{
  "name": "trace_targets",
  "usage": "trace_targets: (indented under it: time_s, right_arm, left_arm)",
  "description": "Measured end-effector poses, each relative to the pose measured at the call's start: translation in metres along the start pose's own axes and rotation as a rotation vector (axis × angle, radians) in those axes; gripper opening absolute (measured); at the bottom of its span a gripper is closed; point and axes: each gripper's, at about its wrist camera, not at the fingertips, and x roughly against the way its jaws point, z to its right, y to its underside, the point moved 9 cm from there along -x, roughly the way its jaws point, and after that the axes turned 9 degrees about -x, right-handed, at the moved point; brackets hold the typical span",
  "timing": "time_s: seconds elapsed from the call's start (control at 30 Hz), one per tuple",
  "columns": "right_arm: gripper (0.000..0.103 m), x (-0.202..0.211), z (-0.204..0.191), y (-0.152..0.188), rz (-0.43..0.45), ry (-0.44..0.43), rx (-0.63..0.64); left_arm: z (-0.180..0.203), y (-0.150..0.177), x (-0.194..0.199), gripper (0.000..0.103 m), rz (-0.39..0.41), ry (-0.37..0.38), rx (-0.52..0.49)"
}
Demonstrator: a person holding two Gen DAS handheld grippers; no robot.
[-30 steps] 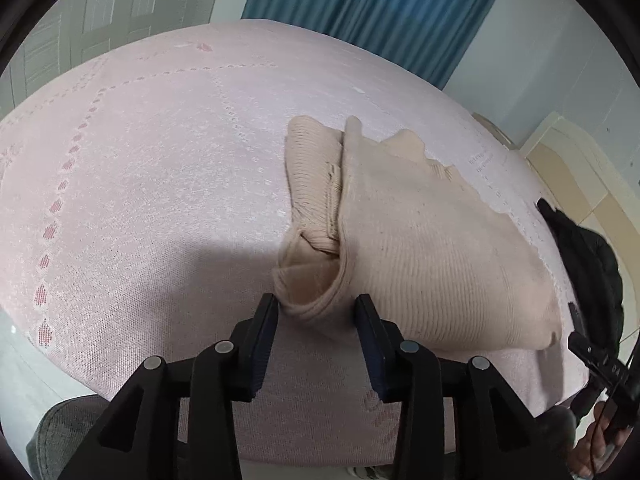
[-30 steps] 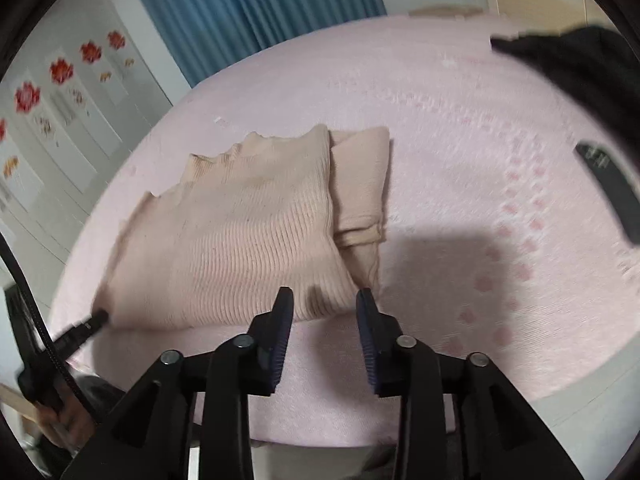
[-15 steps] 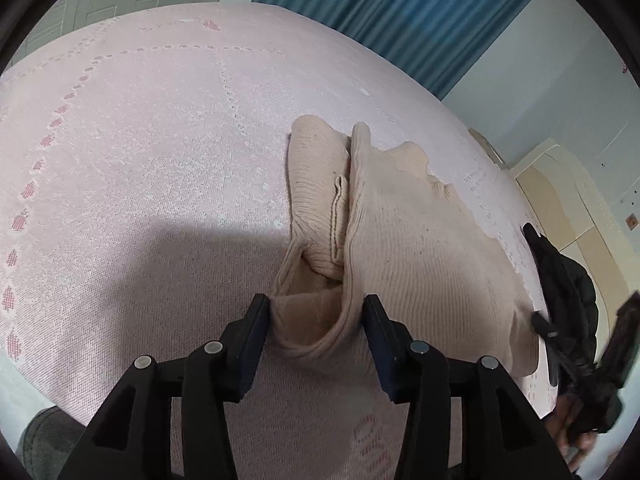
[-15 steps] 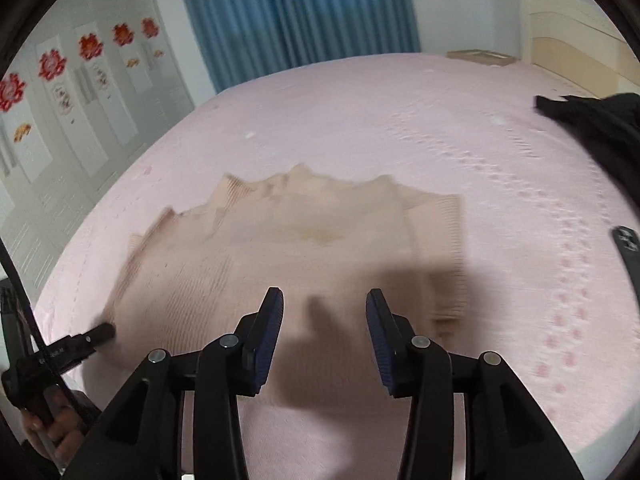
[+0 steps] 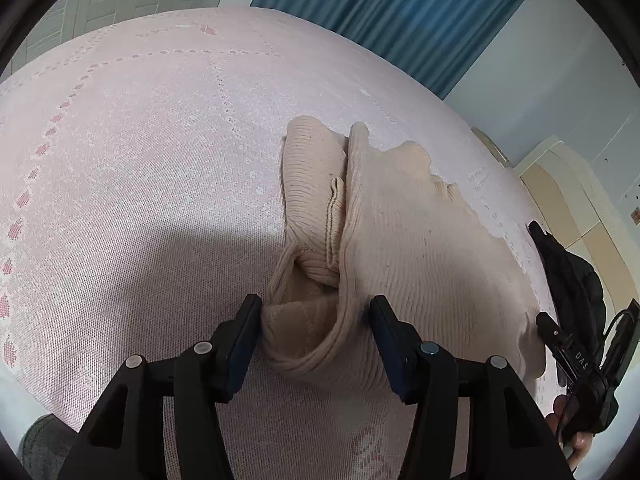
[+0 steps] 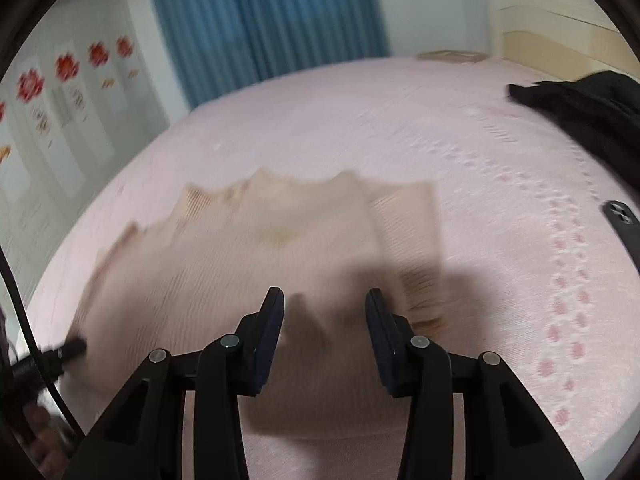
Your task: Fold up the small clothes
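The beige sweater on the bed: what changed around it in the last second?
The left gripper moved forward, so the bunched corner of the sweater now sits between its open fingers; it has not closed. The right gripper swung from the sweater's edge to hover above its middle, open. The sweater stayed folded on the pink bedspread, and the black garment did not move.

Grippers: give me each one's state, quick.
Left gripper: open, fingers either side of the sweater corner, not clamped.
Right gripper: open, holding nothing, above the sweater.
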Motion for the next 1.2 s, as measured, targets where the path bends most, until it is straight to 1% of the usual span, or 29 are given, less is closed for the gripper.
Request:
trace_targets:
  time_s: [0.07,0.13,0.2,0.23,0.27,0.3,0.33,0.37,0.5,0.6,0.63,0.7,0.73,0.8,0.83,0.87,0.97,1.0,1.1,1.2]
  right_arm:
    - [0.042,-0.008,0.006,0.002,-0.041,0.005,-0.037]
    - [0.038,-0.015,0.009,0.006,-0.054,0.053,-0.013]
    - [0.036,-0.012,0.003,0.005,-0.021,0.094,0.037]
    - [0.035,-0.006,0.000,0.003,0.010,0.117,0.051]
    - [0.035,0.006,-0.007,-0.001,0.072,0.114,0.059]
    - [0.039,0.014,-0.014,-0.004,0.109,0.091,0.072]
    - [0.049,0.020,-0.024,-0.005,0.126,0.061,0.098]
    - [0.052,0.022,-0.034,-0.005,0.118,0.043,0.124]
    - [0.052,0.011,-0.071,0.006,0.050,0.026,0.196]
    - [0.052,-0.014,-0.094,0.019,-0.018,0.041,0.253]
    - [0.052,-0.024,-0.099,0.026,-0.045,0.060,0.278]
    - [0.052,-0.045,-0.103,0.036,-0.091,0.128,0.330]
    - [0.052,-0.052,-0.103,0.037,-0.090,0.160,0.342]
    - [0.052,-0.063,-0.108,0.030,-0.069,0.190,0.340]
    - [0.052,-0.069,-0.109,0.024,-0.079,0.202,0.331]
    - [0.052,-0.076,-0.109,0.020,-0.093,0.217,0.322]
    - [0.052,-0.098,-0.111,0.005,-0.135,0.246,0.292]
    - [0.052,-0.104,-0.113,0.001,-0.151,0.251,0.288]
    - [0.052,-0.128,-0.114,-0.007,-0.221,0.273,0.271]
    - [0.052,-0.142,-0.120,-0.019,-0.239,0.295,0.270]
  left_arm:
    - [-0.001,0.000,0.000,0.053,0.000,0.008,0.010]
    - [-0.002,0.000,0.000,0.053,0.000,0.011,0.015]
    - [-0.001,0.000,0.000,0.053,0.001,0.007,0.012]
    - [-0.001,0.000,0.000,0.053,0.001,0.005,0.010]
    - [-0.001,-0.001,0.000,0.053,0.001,0.004,0.010]
    - [-0.001,-0.001,0.000,0.053,0.001,0.004,0.013]
    - [-0.001,-0.001,0.000,0.053,0.001,0.004,0.016]
    - [-0.001,-0.002,0.000,0.053,0.000,0.005,0.020]
    - [-0.004,-0.011,0.003,0.053,0.012,0.019,0.031]
    - [-0.013,-0.024,0.006,0.053,0.021,0.016,0.046]
    - [-0.018,-0.027,0.008,0.053,0.025,0.020,0.059]
    - [-0.029,-0.028,0.011,0.053,0.030,0.021,0.089]
    - [-0.033,-0.026,0.011,0.053,0.022,0.034,0.110]
    - [-0.035,-0.023,0.008,0.053,0.003,0.072,0.135]
    - [-0.036,-0.024,0.008,0.052,-0.003,0.084,0.140]
    - [-0.036,-0.025,0.007,0.052,-0.006,0.092,0.139]
    - [-0.036,-0.030,0.010,0.052,0.005,0.156,0.155]
    - [-0.036,-0.030,0.009,0.052,0.002,0.167,0.162]
    - [-0.036,-0.028,0.004,0.052,-0.027,0.203,0.184]
    - [-0.031,-0.026,-0.001,0.052,-0.051,0.218,0.172]
